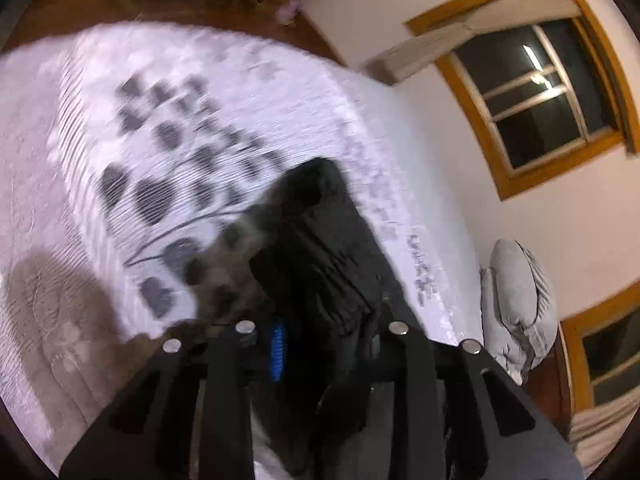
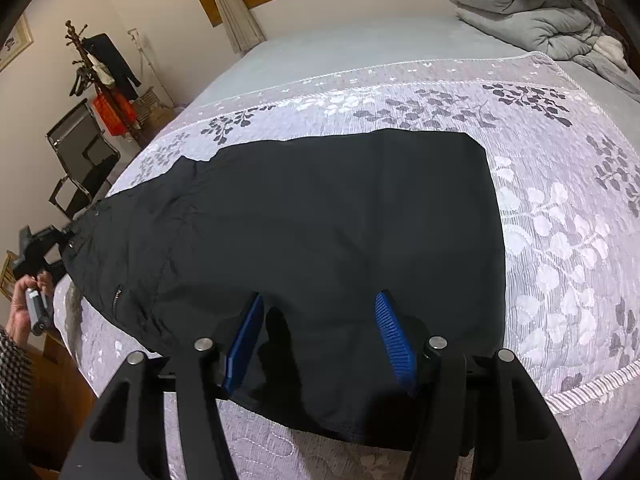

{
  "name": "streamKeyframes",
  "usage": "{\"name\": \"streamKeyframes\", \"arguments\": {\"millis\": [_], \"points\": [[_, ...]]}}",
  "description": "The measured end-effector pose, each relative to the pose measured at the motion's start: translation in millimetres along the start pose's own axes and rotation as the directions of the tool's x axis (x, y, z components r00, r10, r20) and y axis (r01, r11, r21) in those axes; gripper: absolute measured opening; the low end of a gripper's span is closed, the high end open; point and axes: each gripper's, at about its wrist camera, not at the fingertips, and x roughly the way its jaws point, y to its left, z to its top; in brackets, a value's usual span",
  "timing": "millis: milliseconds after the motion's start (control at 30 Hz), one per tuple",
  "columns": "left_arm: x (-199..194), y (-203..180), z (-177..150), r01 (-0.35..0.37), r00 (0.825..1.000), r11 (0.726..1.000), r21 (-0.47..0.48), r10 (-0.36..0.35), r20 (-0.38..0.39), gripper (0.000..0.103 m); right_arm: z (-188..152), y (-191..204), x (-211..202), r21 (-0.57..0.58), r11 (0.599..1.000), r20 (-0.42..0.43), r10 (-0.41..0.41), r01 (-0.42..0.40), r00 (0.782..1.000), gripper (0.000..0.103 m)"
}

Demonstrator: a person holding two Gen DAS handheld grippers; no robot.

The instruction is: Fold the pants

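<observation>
Black pants (image 2: 320, 232) lie spread across the bed, folded into a broad panel. The waist end with a zip is at the left. My right gripper (image 2: 320, 320) is open, its blue pads (image 2: 394, 340) hovering over the near edge of the pants, holding nothing. My left gripper (image 2: 44, 248) shows at the far left of the right wrist view, gripping the waist end of the pants. In the blurred left wrist view the left gripper (image 1: 320, 332) is shut on a bunch of black pants fabric (image 1: 320, 248) that drapes up from between its fingers.
The bed carries a lilac coverlet with leaf prints (image 2: 560, 220). A grey duvet (image 2: 532, 12) is heaped at the far right. A chair (image 2: 80, 160) and a coat rack (image 2: 100, 68) stand left of the bed. Windows (image 1: 540, 92) are in the wall.
</observation>
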Motion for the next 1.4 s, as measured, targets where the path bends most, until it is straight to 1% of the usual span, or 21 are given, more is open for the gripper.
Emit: {"name": "streamKeyframes", "arguments": {"millis": [67, 133, 233, 367, 467, 500, 567, 667, 700, 833, 867, 967, 1000, 1100, 1133, 1167, 1233, 1267, 1300, 1333, 1400], "points": [[-7, -24, -3, 0.021, 1.000, 0.998, 0.063, -0.022, 0.018, 0.024, 0, -2, 1, 0.006, 1.000, 0.001, 0.005, -0.005, 1.000, 0.059], [-16, -51, -11, 0.067, 0.997, 0.990, 0.128, -0.071, 0.023, 0.024, -1, -3, 1, 0.012, 1.000, 0.003, 0.010, -0.010, 1.000, 0.059], [-25, -92, -28, 0.123, 0.991, 0.964, 0.237, -0.130, 0.015, 0.024, 0, -5, 1, 0.019, 1.000, 0.006, 0.016, -0.016, 1.000, 0.059], [-28, -142, -59, 0.175, 0.984, 0.911, 0.374, -0.174, -0.035, 0.025, 0, -7, -1, 0.031, 0.999, 0.011, 0.022, -0.022, 1.000, 0.059], [-21, -168, -85, 0.203, 0.979, 0.873, 0.444, -0.186, -0.082, 0.025, 0, -11, -7, 0.041, 0.999, 0.025, 0.022, -0.023, 0.999, 0.059], [-18, -178, -98, 0.210, 0.978, 0.851, 0.482, -0.183, -0.103, 0.025, 0, -12, -8, 0.047, 0.999, 0.028, 0.023, -0.024, 0.999, 0.059], [-14, -190, -119, 0.220, 0.975, 0.817, 0.534, -0.175, -0.134, 0.025, 0, -18, -14, 0.068, 0.997, 0.043, 0.031, -0.033, 0.999, 0.059], [-4, -203, -145, 0.237, 0.971, 0.778, 0.582, -0.163, -0.177, 0.026, 0, -24, -19, 0.090, 0.995, 0.056, 0.037, -0.042, 0.998, 0.059], [1, -208, -157, 0.239, 0.970, 0.760, 0.604, -0.152, -0.192, 0.026, 0, -26, -22, 0.092, 0.995, 0.063, 0.036, -0.042, 0.997, 0.059], [17, -217, -190, 0.250, 0.964, 0.710, 0.658, -0.119, -0.237, 0.026, -1, -30, -30, 0.097, 0.994, 0.082, 0.038, -0.046, 0.996, 0.059], [21, -219, -197, 0.254, 0.962, 0.704, 0.663, -0.110, -0.251, 0.026, -2, -32, -32, 0.100, 0.994, 0.087, 0.039, -0.047, 0.995, 0.059], [40, -223, -218, 0.261, 0.953, 0.673, 0.691, -0.068, -0.294, 0.028, -2, -35, -35, 0.112, 0.993, 0.096, 0.037, -0.048, 0.995, 0.062], [48, -225, -230, 0.257, 0.951, 0.654, 0.711, -0.043, -0.305, 0.028, -2, -36, -36, 0.118, 0.992, 0.100, 0.040, -0.052, 0.994, 0.063], [69, -220, -253, 0.249, 0.946, 0.615, 0.748, 0.012, -0.324, 0.031, -3, -38, -37, 0.126, 0.990, 0.103, 0.043, -0.056, 0.994, 0.063], [77, -219, -263, 0.245, 0.943, 0.598, 0.763, 0.037, -0.331, 0.035, -4, -38, -37, 0.128, 0.990, 0.102, 0.045, -0.058, 0.994, 0.063], [82, -220, -271, 0.248, 0.939, 0.591, 0.768, 0.048, -0.340, 0.041, -3, -37, -37, 0.128, 0.990, 0.102, 0.047, -0.060, 0.994, 0.063], [88, -221, -283, 0.258, 0.933, 0.572, 0.778, 0.061, -0.355, 0.048, -3, -36, -38, 0.126, 0.990, 0.106, 0.050, -0.064, 0.993, 0.063], [88, -221, -285, 0.277, 0.927, 0.576, 0.769, 0.050, -0.371, 0.055, -2, -35, -38, 0.125, 0.990, 0.107, 0.054, -0.067, 0.993, 0.063], [86, -221, -284, 0.299, 0.918, 0.587, 0.752, 0.038, -0.394, 0.059, -2, -35, -39, 0.125, 0.990, 0.108, 0.059, -0.072, 0.992, 0.063], [85, -223, -285, 0.311, 0.914, 0.595, 0.741, 0.027, -0.405, 0.068, -2, -34, -40, 0.126, 0.989, 0.110, 0.064, -0.078, 0.992, 0.065], [76, -225, -282, 0.340, 0.908, 0.600, 0.725, -0.008, -0.419, 0.071, 1, -32, -42, 0.135, 0.986, 0.117, 0.087, -0.103, 0.989, 0.068]]}}
